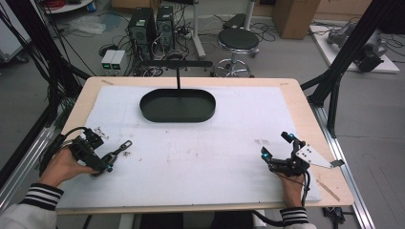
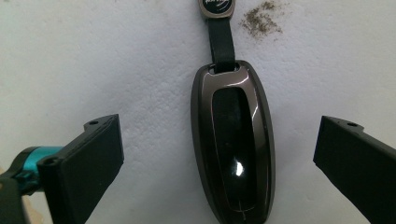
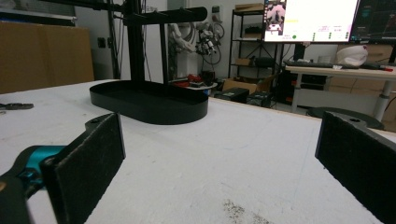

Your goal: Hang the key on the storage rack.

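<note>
Approach step, as I read it; my left gripper (image 2: 215, 154) hangs over the key fob (image 2: 232, 144), which lies flat on the white mat (image 2: 93, 56) between the two black jaws, touching neither; the jaws stand wide apart, so nothing is gripped yet. From the high view the key fob (image 1: 119, 150) sits near the left edge of the mat, just ahead of my left gripper (image 1: 102, 160), with its short strap (image 2: 220, 39) pointing away from my hand. A speck of brown dirt (image 2: 261, 21) lies just beside the strap's tag. My right gripper (image 1: 277, 150) rests near the right side of the table, jaws spread wide as well, holding nothing and looking across at the black oval tray (image 3: 149, 105) with its upright stand (image 3: 135, 42). Next, I judge, I must lower the left jaws until they flank the fob's long sides, keep it centred, then squeeze; the glossy shell looks slippery, so a square, low grip seems wise; the tray (image 1: 176, 106) looks the likely place to carry it.
</note>
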### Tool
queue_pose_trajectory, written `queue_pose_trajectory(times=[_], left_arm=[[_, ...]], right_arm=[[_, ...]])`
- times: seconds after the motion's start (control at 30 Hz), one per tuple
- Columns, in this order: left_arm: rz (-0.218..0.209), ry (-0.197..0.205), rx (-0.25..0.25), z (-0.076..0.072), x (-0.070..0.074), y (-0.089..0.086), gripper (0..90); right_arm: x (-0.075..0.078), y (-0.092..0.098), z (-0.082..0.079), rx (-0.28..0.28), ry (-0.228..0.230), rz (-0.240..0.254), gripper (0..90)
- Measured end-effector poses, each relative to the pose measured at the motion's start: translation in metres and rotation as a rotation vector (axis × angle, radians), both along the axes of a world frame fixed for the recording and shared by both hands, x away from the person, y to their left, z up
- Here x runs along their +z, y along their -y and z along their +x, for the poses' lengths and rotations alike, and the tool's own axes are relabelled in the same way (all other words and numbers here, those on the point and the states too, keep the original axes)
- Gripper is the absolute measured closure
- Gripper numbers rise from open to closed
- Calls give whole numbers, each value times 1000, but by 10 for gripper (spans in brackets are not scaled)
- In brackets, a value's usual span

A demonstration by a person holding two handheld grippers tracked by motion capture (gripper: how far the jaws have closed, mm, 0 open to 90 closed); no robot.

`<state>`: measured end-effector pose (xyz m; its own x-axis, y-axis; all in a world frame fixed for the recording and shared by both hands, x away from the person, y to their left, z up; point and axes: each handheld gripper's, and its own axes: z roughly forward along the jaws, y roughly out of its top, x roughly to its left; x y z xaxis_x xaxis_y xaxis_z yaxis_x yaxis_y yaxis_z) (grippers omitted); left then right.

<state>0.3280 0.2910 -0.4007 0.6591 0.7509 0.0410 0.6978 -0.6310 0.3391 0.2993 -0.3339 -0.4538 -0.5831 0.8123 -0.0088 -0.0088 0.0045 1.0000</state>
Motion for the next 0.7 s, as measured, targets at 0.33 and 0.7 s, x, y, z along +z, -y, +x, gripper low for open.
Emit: queue_pose_trajectory(times=[0.33, 0.7], left_arm=[[27, -14, 13, 1, -3, 2, 137], [29, -46, 0, 1, -4, 5, 210]], right_arm=[[0, 0, 0, 2, -1, 0, 4], [0, 0, 0, 1, -1, 3, 4]])
